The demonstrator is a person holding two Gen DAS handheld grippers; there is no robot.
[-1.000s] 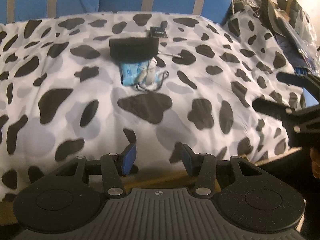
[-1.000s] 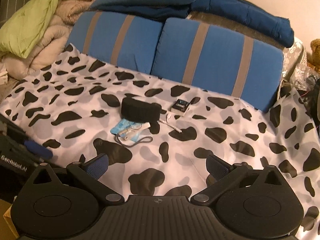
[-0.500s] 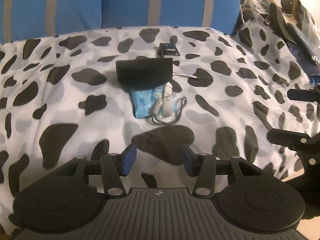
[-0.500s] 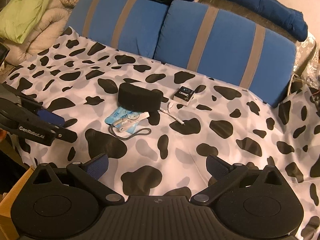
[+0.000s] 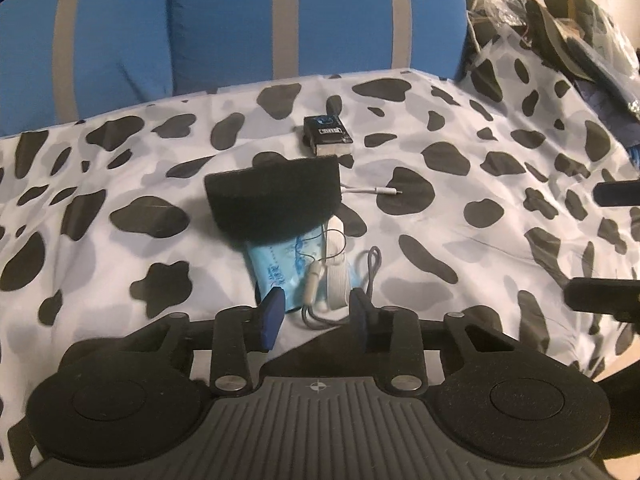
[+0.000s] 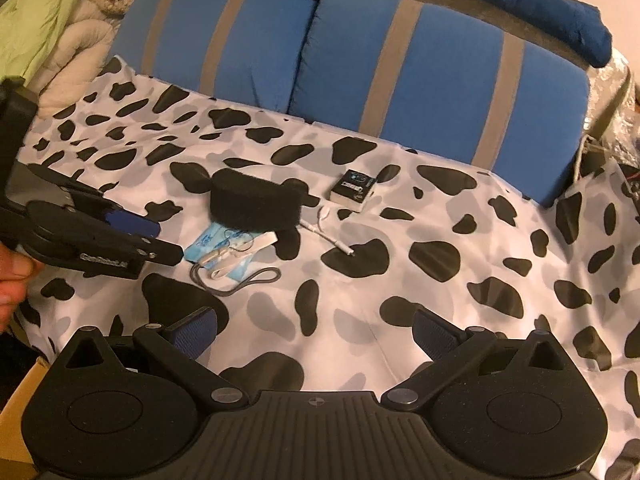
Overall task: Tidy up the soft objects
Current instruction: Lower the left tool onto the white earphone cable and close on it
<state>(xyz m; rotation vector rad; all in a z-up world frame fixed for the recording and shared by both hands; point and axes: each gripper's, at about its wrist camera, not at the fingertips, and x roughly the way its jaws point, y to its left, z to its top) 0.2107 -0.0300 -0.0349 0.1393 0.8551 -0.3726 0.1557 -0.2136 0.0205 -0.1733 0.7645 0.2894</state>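
1. Cow-spotted sheet (image 6: 400, 280) over a bed, striped blue cushions (image 6: 420, 72) behind;
2. fuzzy black pouch (image 5: 276, 204), oblong, long axis crosswise, overlapping a glossy blue packet (image 5: 280, 268) mid-sheet;
3. left gripper (image 5: 316, 320) just narrowed, empty, by the packet; right gripper (image 6: 316, 332) wide, empty.

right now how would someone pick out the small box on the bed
Start at the two blue pillows behind the cow-print sheet. Just before them lies a black pouch; the box sits right of it. It alone is hard-edged, dark-topped with pale sides.
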